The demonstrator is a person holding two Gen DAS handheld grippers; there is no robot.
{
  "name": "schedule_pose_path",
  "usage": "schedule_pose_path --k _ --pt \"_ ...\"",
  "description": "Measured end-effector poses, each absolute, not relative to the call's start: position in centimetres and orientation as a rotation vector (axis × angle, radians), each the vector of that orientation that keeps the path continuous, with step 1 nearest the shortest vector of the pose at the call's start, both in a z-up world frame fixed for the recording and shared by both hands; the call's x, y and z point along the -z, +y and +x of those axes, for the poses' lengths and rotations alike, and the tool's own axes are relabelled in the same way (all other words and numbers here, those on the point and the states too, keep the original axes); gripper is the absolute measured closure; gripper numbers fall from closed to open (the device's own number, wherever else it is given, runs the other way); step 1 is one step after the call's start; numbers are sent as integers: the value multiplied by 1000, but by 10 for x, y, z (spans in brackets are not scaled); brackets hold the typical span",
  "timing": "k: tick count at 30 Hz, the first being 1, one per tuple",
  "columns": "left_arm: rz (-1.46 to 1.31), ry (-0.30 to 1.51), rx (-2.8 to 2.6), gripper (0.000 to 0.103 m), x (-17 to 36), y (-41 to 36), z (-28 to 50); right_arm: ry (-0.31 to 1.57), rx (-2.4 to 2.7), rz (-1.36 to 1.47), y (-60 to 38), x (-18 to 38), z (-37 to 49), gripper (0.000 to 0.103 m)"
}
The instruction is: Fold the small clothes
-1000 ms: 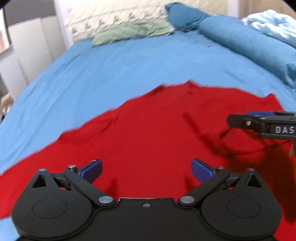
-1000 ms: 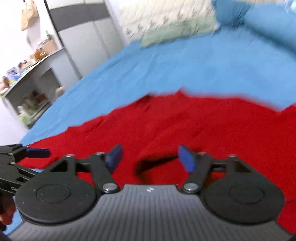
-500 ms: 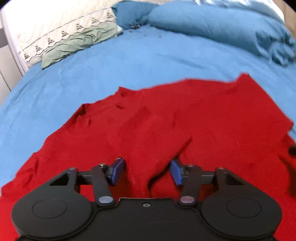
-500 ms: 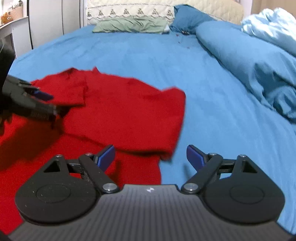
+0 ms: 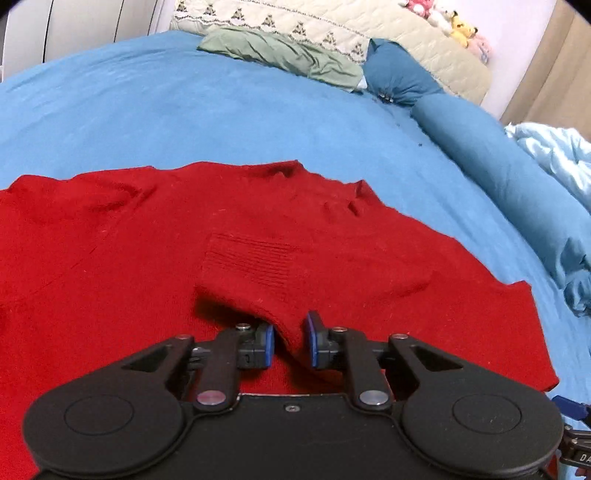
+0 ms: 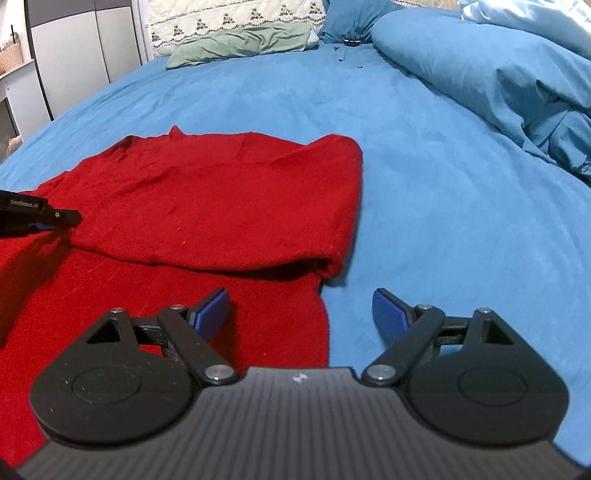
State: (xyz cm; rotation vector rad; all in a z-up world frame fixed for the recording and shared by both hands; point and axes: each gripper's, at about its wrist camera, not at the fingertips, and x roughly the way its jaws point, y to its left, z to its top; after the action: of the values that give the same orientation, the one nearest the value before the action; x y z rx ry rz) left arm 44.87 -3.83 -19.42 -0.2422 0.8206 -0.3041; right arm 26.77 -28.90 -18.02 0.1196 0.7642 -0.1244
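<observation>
A red knit sweater (image 5: 110,266) lies spread on the blue bed sheet (image 5: 221,118). My left gripper (image 5: 289,341) is shut on the ribbed cuff of its sleeve (image 5: 255,273), which is folded across the body. In the right wrist view the folded sleeve (image 6: 229,206) lies over the sweater body (image 6: 92,314), and the left gripper's tip (image 6: 55,218) shows at the left edge. My right gripper (image 6: 299,314) is open and empty, over the sweater's right edge where it meets the sheet.
A green pillow (image 5: 284,55) and a quilted cream headboard (image 5: 332,29) lie at the far end. A rolled blue duvet (image 6: 498,81) runs along the right side. A grey wardrobe (image 6: 81,48) stands to the left of the bed.
My left gripper closed on the sleeve cuff and carried it across the sweater body. My right gripper swung right to the sweater's edge and stayed open.
</observation>
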Motion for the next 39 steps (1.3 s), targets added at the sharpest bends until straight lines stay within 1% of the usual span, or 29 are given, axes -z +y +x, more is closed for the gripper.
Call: schedule_pose_path --k 2,4,5,6,7,8,10,15,19,25,27,28,31,34,37,39 --pt "-232 812 322 66 193 -42 450 767 125 110 -288 180 268 3" --pt "-227 802 326 64 192 -46 453 773 135 92 -287 181 271 3" --pt "-224 798 318 67 194 -46 455 773 137 85 -286 182 272 3" --pt "-221 801 310 74 193 -47 457 771 139 78 -285 182 272 3" --pt "-211 805 291 101 191 -48 460 769 142 71 -284 183 273 3" --pt "-211 799 278 99 189 -46 462 765 146 62 -283 184 274 3" --pt "-241 749 262 99 178 -40 463 748 159 37 -281 186 278 2" --pt "-249 575 105 99 142 4 446 745 202 50 -280 190 293 2" --pt "-246 598 67 99 149 35 443 744 206 54 -272 191 305 2" --pt "-249 635 80 98 168 44 438 744 284 -59 -273 190 320 4" --pt "-250 643 102 96 173 46 434 759 320 -78 -286 189 316 2" --pt "-252 651 114 92 176 48 433 767 304 -59 -295 188 313 2" --pt "-235 670 126 87 179 56 419 784 273 32 -319 189 305 2" --pt "-154 705 94 81 181 63 402 804 242 119 -336 190 300 2" --pt "-62 729 47 78 177 72 383 819 211 125 -335 182 296 2" --pt "-14 683 50 63 166 76 367 785 173 94 -325 166 288 1"
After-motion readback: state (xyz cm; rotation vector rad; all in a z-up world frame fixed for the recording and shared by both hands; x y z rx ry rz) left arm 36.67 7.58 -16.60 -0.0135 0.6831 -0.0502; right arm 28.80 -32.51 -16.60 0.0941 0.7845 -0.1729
